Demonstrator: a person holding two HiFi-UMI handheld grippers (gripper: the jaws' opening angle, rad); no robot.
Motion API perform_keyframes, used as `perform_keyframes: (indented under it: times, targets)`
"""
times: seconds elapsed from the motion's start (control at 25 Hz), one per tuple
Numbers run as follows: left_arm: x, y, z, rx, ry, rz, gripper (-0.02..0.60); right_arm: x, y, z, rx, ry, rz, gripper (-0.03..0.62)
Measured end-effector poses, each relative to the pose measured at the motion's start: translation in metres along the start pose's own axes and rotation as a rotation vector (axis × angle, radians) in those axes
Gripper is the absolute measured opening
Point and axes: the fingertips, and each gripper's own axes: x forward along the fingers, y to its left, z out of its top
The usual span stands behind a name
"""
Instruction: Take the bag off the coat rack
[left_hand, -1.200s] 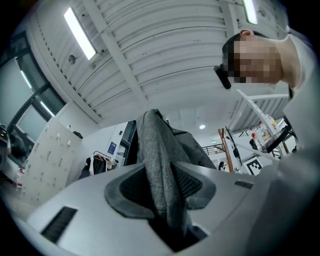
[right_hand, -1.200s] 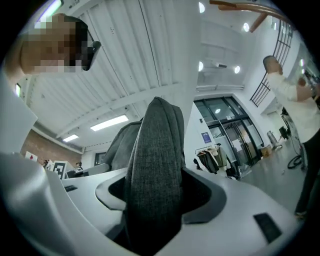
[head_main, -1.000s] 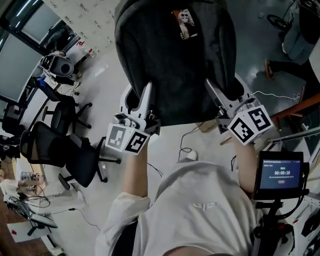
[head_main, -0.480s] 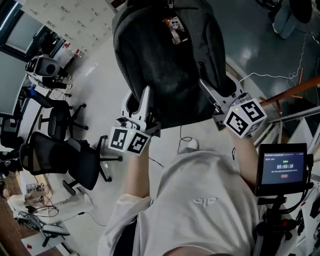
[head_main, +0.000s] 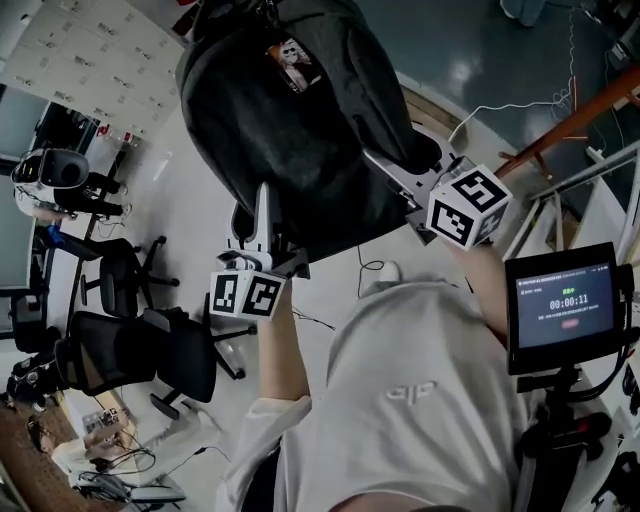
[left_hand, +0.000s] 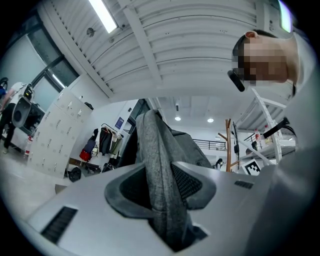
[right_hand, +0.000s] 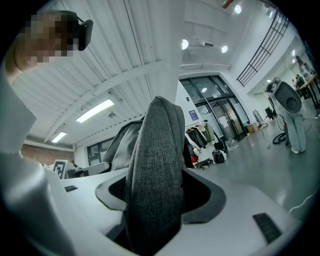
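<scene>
A dark grey backpack (head_main: 290, 140) with a small picture tag near its top hangs in the air in front of me in the head view. My left gripper (head_main: 262, 210) is shut on a fold of its grey fabric (left_hand: 162, 190) at the bag's lower left edge. My right gripper (head_main: 388, 168) is shut on a thick grey fabric band (right_hand: 152, 190) at the bag's right side. A wooden coat rack (left_hand: 229, 145) stands apart from the bag, in the background of the left gripper view. The bag's top runs out of the head view.
Black office chairs (head_main: 140, 350) stand on the pale floor at the lower left. A screen on a stand (head_main: 565, 305) is close at my right. A wooden beam (head_main: 570, 115) slants across the upper right. Cables and a small white device (head_main: 385, 272) lie on the floor under the bag.
The backpack and both grippers have shifted left and up in the head view, and the bag now tilts further to the left. Both grips hold unchanged.
</scene>
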Motion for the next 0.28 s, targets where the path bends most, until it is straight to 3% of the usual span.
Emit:
perform_keyframes:
  times: [0.28]
  targets:
    - [-0.0016, 0.0028, 0.0005, -0.001, -0.01, 0.013, 0.141, 0.0046, 0.0009, 0.0001, -0.005, 0.007, 0.012, 0.281]
